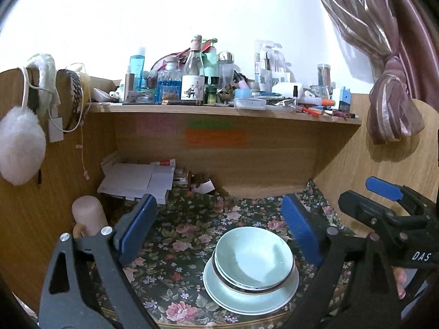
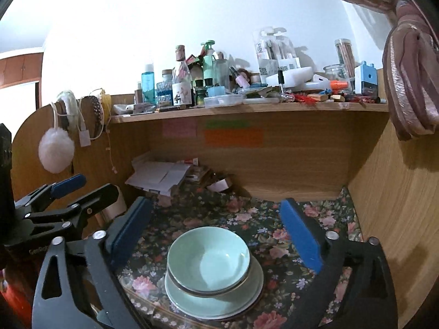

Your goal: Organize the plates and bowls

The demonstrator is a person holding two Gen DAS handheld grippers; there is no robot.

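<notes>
Bowls (image 2: 208, 263), glossy round celadon, nest on matching plates (image 2: 219, 305) atop floral cloth (image 2: 288, 249).

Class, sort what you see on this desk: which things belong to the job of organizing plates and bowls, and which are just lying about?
Belong to the job:
- green bowls, nested
- green plates stacked under them
- left claw and right claw, both open and empty

Just lying about:
- bottles on the shelf
- papers
- white pompom
- curtain
</notes>
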